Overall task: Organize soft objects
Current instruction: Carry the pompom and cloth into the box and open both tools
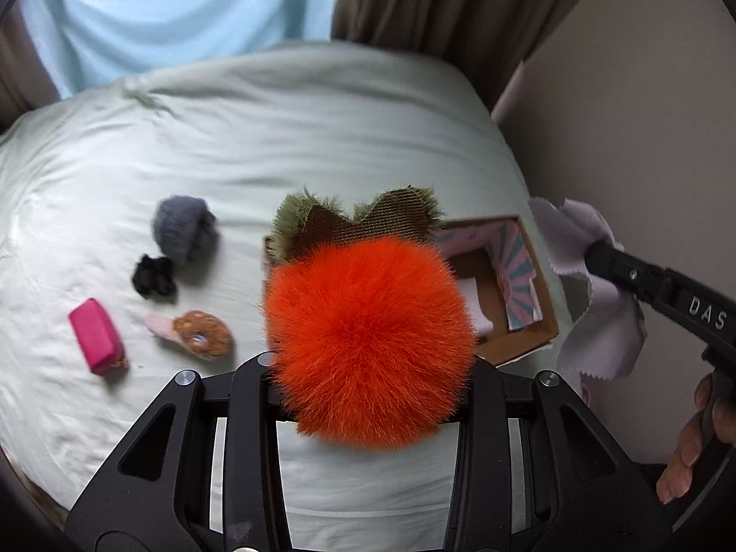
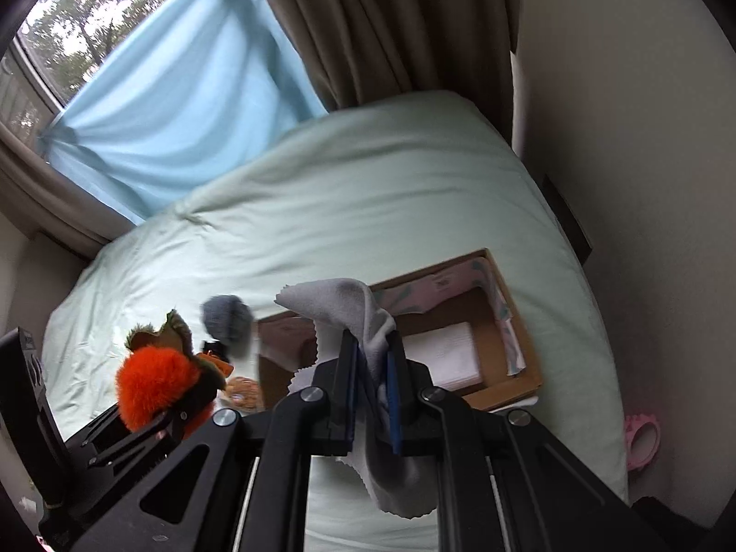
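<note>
My left gripper [image 1: 368, 359] is shut on a fluffy orange pom-pom [image 1: 368, 336] with green leaf trim, held above the bed; it also shows in the right wrist view [image 2: 156, 382]. My right gripper [image 2: 372, 345] is shut on a pale grey cloth [image 2: 340, 299], held over the near edge of an open cardboard box [image 2: 506, 313]. In the left wrist view the right gripper [image 1: 598, 253] and its cloth [image 1: 593, 336] hang just right of the box [image 1: 520, 322]. A grey woolly ball [image 1: 181, 225], a black scrunchie [image 1: 154, 276], a pink pouch [image 1: 96, 336] and a doughnut plush [image 1: 202, 333] lie on the bed.
The bed [image 1: 322, 129] has a pale green sheet. Brown curtains [image 2: 391, 23] and a blue drape [image 2: 175, 115] hang behind it. A wall [image 2: 644, 138] runs along the right side. A pink object [image 2: 641, 441] sits on the floor by the bed.
</note>
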### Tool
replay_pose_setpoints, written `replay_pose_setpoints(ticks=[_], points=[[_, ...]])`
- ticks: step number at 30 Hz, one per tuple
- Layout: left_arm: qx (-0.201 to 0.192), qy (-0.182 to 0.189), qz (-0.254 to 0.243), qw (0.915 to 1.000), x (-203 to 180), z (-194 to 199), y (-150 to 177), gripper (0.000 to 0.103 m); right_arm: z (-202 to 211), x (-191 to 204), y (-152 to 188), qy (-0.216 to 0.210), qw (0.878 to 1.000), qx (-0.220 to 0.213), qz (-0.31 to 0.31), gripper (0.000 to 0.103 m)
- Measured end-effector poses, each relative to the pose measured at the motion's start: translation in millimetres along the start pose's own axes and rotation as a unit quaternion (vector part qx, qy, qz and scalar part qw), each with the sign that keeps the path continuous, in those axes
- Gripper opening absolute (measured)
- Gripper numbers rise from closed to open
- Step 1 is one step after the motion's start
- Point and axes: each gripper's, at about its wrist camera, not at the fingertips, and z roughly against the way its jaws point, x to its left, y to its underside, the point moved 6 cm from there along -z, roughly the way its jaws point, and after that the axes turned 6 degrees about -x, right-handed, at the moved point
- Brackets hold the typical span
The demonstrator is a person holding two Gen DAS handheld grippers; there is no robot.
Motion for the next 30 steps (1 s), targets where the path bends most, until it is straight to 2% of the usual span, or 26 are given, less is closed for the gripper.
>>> replay_pose_setpoints(ticks=[11, 17, 19, 20, 21, 22, 26, 30], points=[[0.11, -0.003, -0.018, 0.9937, -19, -123, 17, 0.032, -100, -38, -1, 0.031, 0.995, 0.089, 0.019, 0.01], [0.139, -0.009, -0.05, 0.989, -24, -148, 20, 0.034, -134, -53, 6, 0.047, 0.99, 0.132, 0.008, 0.011], [0.15, -0.03, -0.076, 0.9852, -25, -150, 19, 0.06, -148, -57, 11, 0.055, 0.985, 0.161, 0.013, 0.027], [0.158, -0.045, -0.092, 0.9822, -21, -151, 21, 0.096, -152, -59, 13, 0.054, 0.984, 0.168, 0.011, 0.059], [0.156, -0.065, -0.11, 0.9795, -16, -151, 21, 0.103, -156, -62, 16, 0.046, 0.984, 0.172, -0.001, 0.081], [0.157, -0.071, -0.116, 0.9782, -13, -154, 22, 0.103, -156, -62, 16, 0.039, 0.985, 0.168, -0.012, 0.103], [0.166, -0.049, -0.088, 0.9809, -4, -151, 20, 0.103, -148, -64, 17, 0.033, 0.991, 0.127, -0.018, 0.103], [0.155, -0.053, -0.084, 0.9829, 4, -139, 17, 0.103, -143, -60, 20, 0.03, 0.991, 0.129, -0.005, 0.103]])
